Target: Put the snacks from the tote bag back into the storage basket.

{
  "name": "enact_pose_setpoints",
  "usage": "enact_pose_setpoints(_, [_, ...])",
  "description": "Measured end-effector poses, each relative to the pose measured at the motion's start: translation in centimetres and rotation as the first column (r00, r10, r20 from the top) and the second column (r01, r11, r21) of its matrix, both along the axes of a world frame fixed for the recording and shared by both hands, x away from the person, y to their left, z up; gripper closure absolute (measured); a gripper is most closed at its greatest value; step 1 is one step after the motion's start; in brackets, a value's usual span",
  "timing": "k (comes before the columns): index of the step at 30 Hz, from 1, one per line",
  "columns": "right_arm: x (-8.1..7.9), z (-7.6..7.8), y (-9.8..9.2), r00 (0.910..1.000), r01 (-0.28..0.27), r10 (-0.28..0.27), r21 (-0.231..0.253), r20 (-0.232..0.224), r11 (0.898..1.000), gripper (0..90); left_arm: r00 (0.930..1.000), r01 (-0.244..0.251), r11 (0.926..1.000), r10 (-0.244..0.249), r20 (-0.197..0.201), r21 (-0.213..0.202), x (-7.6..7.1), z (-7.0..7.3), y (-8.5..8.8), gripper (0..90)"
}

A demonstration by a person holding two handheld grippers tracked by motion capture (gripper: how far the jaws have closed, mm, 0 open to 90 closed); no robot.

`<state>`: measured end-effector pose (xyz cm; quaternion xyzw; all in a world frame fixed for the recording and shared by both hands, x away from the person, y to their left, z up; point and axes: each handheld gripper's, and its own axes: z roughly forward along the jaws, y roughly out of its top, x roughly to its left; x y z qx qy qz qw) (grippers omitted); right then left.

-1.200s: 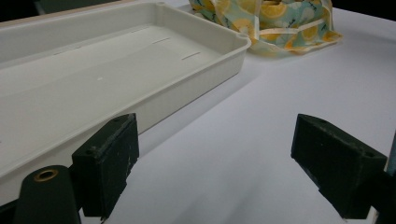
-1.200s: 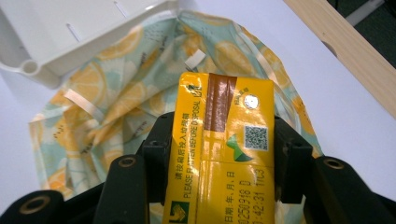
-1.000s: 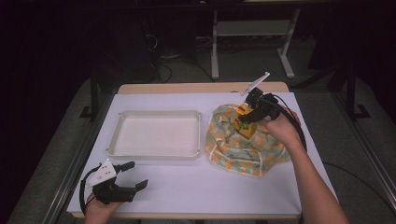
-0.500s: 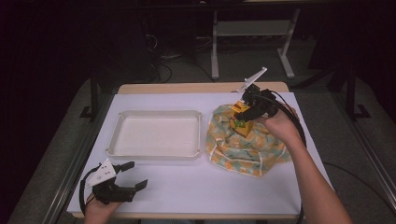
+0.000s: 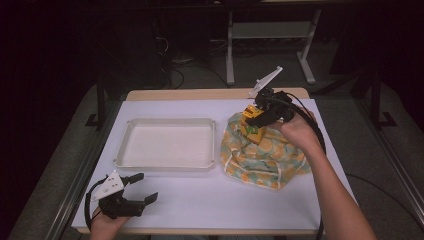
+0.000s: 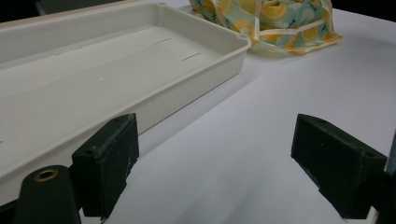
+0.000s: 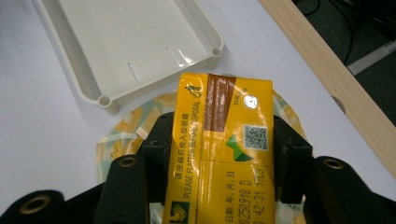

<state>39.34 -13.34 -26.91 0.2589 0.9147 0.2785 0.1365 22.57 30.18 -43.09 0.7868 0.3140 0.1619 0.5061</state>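
Right claw, upper right of centre in the high view, is clenched on a yellow drink carton; in the right gripper view the 2 black jaws press the carton's 2 long sides. Carton is held just above the fruit-print cloth bag, which sits on the bench right of centre.

Carton orientation: in the right gripper view its long axis runs bottom to top of the frame, along the jaws, w/ the free end (brown strip, QR code) toward the top, pointing at the near corner of the white tray. The lower end runs out of the frame bottom. In the high view the carton sits tilted, lower end toward the bag, upper end at the claw. Can't tell exact tilt there, too small.

Bag shows under the carton in the right gripper view, touching or nearly touching the tray corner.

Left claw, lower left of the high view, is released: jaws wide apart, nothing between them, low over the bench. In the left gripper view the 2 jaws frame bare bench, w/ the tray at upper left and the bag at top centre.

Tray is empty, left of the bag in the high view.
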Motion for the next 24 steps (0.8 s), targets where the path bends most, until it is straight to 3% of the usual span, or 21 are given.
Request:
enact_pose_setpoints(11, [-0.1,0.5,1.6,0.9984,-0.056,0.056,0.023,-0.001,0.998,50.1,1.0,0.0,1.0,0.0,0.0,-0.002,0.0,0.0,0.0,14.8])
enact_pose_setpoints(24, [0.0,0.8,3.3,0.9887,-0.15,0.15,0.043,0.001,0.988,50.1,1.0,0.0,1.0,0.0,0.0,-0.006,0.0,0.0,0.0,14.9])
